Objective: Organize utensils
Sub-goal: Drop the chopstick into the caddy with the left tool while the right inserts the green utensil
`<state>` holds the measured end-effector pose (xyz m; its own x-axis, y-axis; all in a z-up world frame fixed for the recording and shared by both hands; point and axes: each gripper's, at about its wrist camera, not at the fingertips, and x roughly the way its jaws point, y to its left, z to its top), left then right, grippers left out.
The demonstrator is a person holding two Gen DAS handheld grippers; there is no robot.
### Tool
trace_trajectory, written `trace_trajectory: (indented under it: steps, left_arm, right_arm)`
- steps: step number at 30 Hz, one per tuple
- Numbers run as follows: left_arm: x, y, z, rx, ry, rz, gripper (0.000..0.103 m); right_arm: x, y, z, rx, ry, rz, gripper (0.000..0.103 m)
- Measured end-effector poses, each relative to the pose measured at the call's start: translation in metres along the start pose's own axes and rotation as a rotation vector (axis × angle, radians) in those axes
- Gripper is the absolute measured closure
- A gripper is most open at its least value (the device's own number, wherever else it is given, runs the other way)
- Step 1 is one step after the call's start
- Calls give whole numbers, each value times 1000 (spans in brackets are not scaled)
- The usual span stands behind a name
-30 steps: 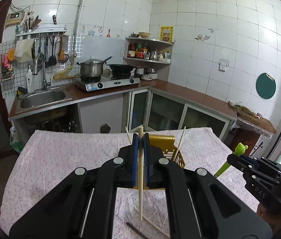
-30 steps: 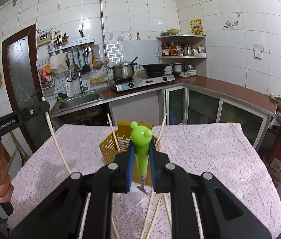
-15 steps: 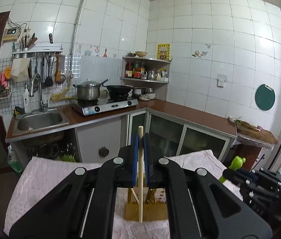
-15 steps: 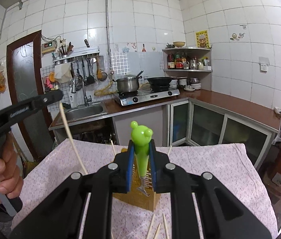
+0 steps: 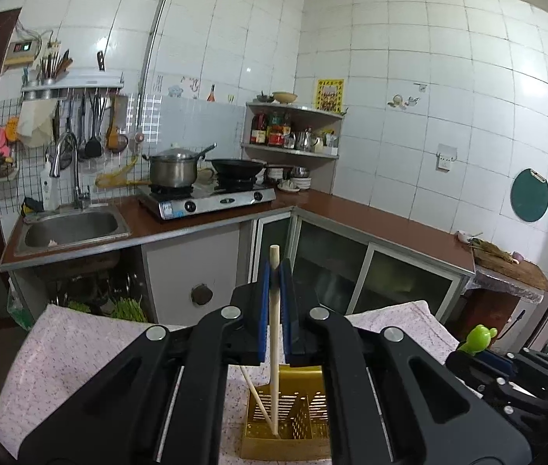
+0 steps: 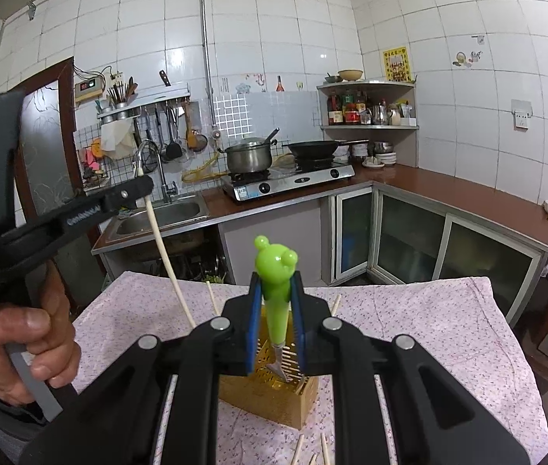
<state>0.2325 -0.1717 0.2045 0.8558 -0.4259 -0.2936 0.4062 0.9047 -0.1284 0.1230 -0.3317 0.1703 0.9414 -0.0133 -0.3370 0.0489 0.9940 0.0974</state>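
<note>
My left gripper [image 5: 274, 279] is shut on a pale wooden chopstick [image 5: 274, 348]. The chopstick hangs upright with its lower tip inside the yellow slotted utensil holder [image 5: 305, 418]; another chopstick [image 5: 255, 395] leans in the holder. My right gripper [image 6: 275, 302] is shut on a green frog-topped fork [image 6: 275, 267], its metal tines [image 6: 279, 366] just above the holder [image 6: 274, 399]. The left gripper [image 6: 134, 190] and its chopstick [image 6: 165, 255] show at left in the right wrist view. The right gripper [image 5: 479, 356] shows at lower right in the left wrist view.
The holder stands on a table with a pink floral cloth [image 6: 409, 321]. Loose chopsticks [image 6: 305, 449] lie on the cloth near the front. Behind are a sink [image 5: 68, 228], a stove with a pot [image 5: 173, 170] and wok, and brown counters.
Both grippers rose and came over the holder. The left chopstick's tip went from above the cloth into the holder. The fork came down close over the holder.
</note>
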Motion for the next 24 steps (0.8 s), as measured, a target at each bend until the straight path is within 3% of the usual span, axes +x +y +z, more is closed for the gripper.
trace_trajectory:
  steps: [6,10,13,17,20,24]
  left_arm:
    - [25,14,-11,-29,36,6,99]
    - [41,20,-23,-34,84,24,99]
    - [53,29,-30,-52,124,52,83]
    - [54,40,-34,-63,143,68,75]
    - [47,44,-35,-66,137,74,75]
    - [37,46,-35,-68,129,78,75]
  right_arm:
    - [20,-2,-1,12,23,4,88]
    - [41,-2,-8,22,85,25,88]
    - [56,-10,-11,54,113,-2,85]
    - [56,-18,-12,67,97,-32,84]
    - [57,-23,-10,69,91,-46,84]
    - [74,-24,-10,60,152,-30,84]
